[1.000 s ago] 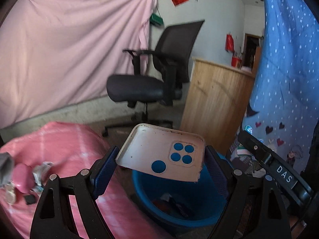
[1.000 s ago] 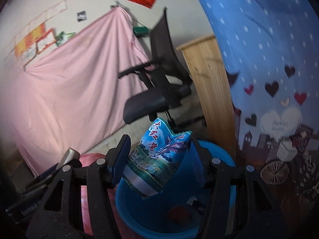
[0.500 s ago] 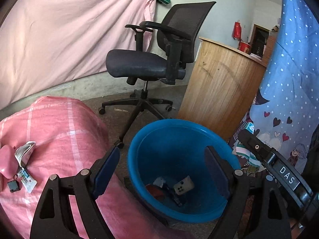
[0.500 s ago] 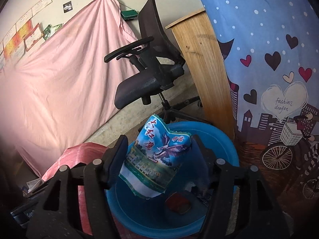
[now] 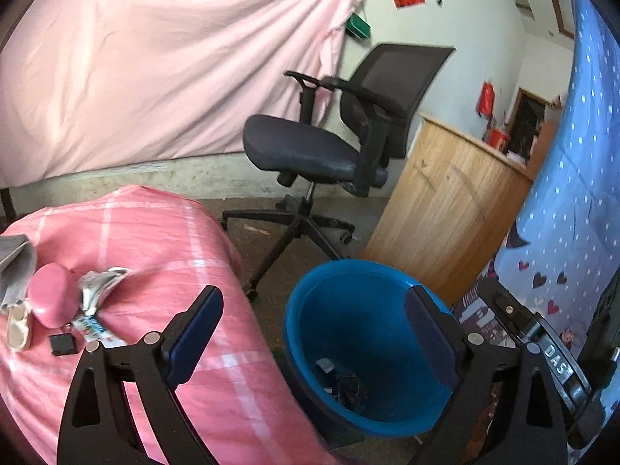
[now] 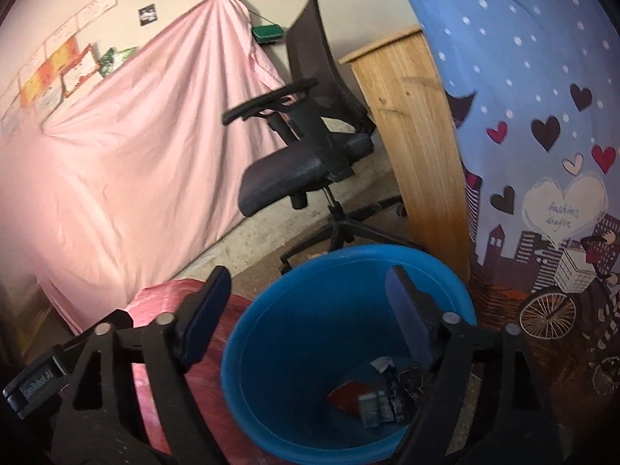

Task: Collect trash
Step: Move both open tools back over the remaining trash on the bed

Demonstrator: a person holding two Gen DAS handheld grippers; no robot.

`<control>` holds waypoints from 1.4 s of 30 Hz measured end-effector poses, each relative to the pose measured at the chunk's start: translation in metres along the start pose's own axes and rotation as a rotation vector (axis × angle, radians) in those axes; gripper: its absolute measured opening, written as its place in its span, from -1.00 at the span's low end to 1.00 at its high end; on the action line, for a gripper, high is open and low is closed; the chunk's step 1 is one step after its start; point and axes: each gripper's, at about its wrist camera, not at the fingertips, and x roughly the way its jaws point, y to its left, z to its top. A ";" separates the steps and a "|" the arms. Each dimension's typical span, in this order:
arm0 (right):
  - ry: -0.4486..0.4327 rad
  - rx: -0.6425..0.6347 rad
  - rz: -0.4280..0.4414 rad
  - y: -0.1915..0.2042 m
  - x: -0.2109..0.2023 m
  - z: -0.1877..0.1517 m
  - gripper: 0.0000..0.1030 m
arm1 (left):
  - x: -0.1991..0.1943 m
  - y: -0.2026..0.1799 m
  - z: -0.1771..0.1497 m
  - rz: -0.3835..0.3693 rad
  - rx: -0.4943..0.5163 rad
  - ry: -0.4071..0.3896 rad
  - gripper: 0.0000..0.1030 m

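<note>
A blue plastic bin point(image 5: 372, 317) stands on the floor beside a pink checked table cover point(image 5: 155, 255); it also shows in the right wrist view point(image 6: 310, 310). Several pieces of trash point(image 6: 376, 395) lie at its bottom, also seen dimly in the left wrist view point(image 5: 345, 379). My left gripper point(image 5: 314, 333) is open and empty above the bin's near rim. My right gripper point(image 6: 306, 310) is open and empty above the bin. On the cover at left lie a crumpled silver wrapper point(image 5: 97, 290), a pink rounded object point(image 5: 50, 302) and a small black square point(image 5: 62, 345).
A black office chair point(image 5: 329, 147) stands behind the bin. A wooden cabinet point(image 5: 445, 209) is to its right, next to a blue patterned curtain point(image 5: 562, 201). A pink sheet point(image 5: 155, 69) hangs on the back wall. The right gripper's body point(image 5: 550, 352) shows at lower right.
The left gripper dropped the white phone case into the bin and tilted up. The right gripper opened and the blue snack bag fell into the bin.
</note>
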 end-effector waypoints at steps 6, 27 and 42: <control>-0.098 -0.069 0.078 0.025 -0.018 0.001 1.00 | -0.036 0.028 0.003 0.071 -0.045 -0.111 0.95; -0.278 -0.393 0.305 0.153 -0.054 -0.030 1.00 | -0.158 0.110 -0.024 0.373 -0.008 -0.405 0.97; -0.196 -0.573 0.416 0.212 -0.041 -0.071 1.00 | -0.185 0.160 -0.074 0.540 0.016 -0.381 0.97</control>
